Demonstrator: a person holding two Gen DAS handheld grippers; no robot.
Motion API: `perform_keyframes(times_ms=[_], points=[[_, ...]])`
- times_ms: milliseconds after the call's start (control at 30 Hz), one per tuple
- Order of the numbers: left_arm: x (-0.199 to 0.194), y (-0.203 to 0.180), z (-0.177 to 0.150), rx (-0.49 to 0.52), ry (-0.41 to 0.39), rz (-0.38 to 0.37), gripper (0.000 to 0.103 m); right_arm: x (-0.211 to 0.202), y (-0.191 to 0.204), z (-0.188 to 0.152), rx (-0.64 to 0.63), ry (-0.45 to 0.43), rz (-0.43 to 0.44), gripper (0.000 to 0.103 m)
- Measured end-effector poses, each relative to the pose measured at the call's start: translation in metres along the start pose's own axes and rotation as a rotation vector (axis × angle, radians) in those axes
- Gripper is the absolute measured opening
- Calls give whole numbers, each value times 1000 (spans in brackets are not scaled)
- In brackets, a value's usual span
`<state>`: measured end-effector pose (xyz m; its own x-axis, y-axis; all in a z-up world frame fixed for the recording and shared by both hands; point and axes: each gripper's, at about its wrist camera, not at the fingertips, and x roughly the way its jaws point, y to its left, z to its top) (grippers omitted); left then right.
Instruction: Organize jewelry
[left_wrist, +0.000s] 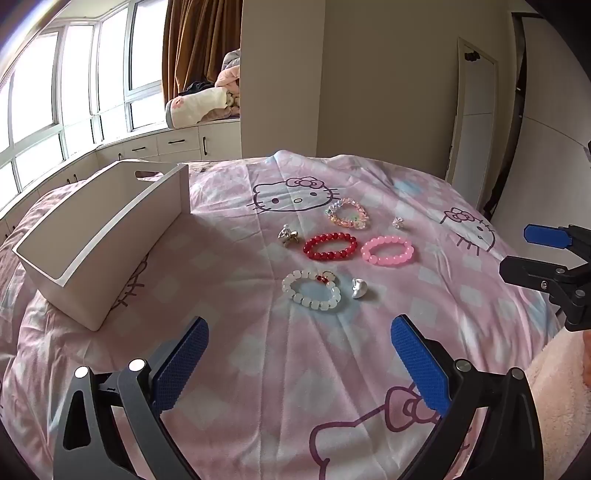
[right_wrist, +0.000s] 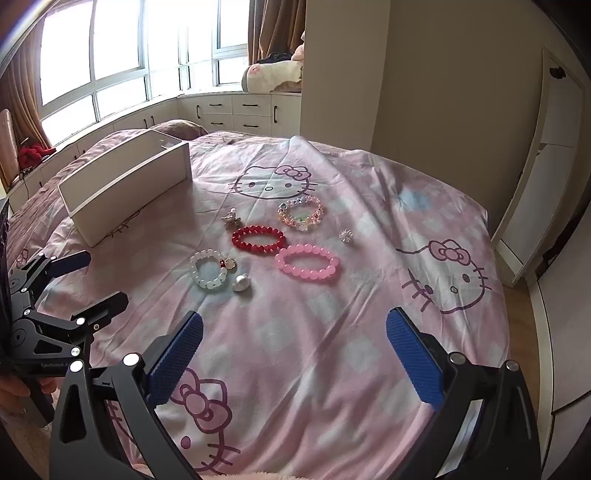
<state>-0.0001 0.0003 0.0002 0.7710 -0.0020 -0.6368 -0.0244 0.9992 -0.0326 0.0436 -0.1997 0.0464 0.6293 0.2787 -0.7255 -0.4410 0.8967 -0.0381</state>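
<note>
You've got the white storage box (left_wrist: 99, 240) sitting far left on the pink Hello Kitty bedsheet (left_wrist: 295, 350), its open top tipped toward you, nothing visible inside. Your left gripper (left_wrist: 300, 354) hovers low over the sheet with its blue pads spread wide and nothing between them. Moving right into the jewelry cluster, all of it lies loose on the sheet, well apart from the box: first the small silver charm (left_wrist: 288, 235), then just below and right the white beaded bracelet (left_wrist: 312, 290) with its little red and gold dangle, closest to your left gripper. Beside it sits the silver heart-shaped piece (left_wrist: 358, 288), near but not touching. Above that, the red beaded bracelet (left_wrist: 330, 246) lies flat, and right next to it the pink beaded bracelet (left_wrist: 387, 250), the two just beside each other. Behind them rests the pastel multicolour bead bracelet (left_wrist: 347, 214), and farther right a tiny sparkly silver stud (left_wrist: 398, 222) sits alone. At the right edge your right gripper (right_wrist: 293, 350) also stands fully spread over bare sheet, empty, with the pink bracelet ahead of it. From that view, your hand (right_wrist: 14, 387) shows at the left holding the other gripper's handle.
</note>
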Motion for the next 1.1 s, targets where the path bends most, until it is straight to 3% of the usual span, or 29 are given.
perform_keyframes(times_ms=[300,1100], points=[[-1,-6,1,19,-20,42,100,-11,-2,2,12,-22,7,98],[-6,-1,2,12,-27,12,100,-12,-3,3,12,-43,3,98]])
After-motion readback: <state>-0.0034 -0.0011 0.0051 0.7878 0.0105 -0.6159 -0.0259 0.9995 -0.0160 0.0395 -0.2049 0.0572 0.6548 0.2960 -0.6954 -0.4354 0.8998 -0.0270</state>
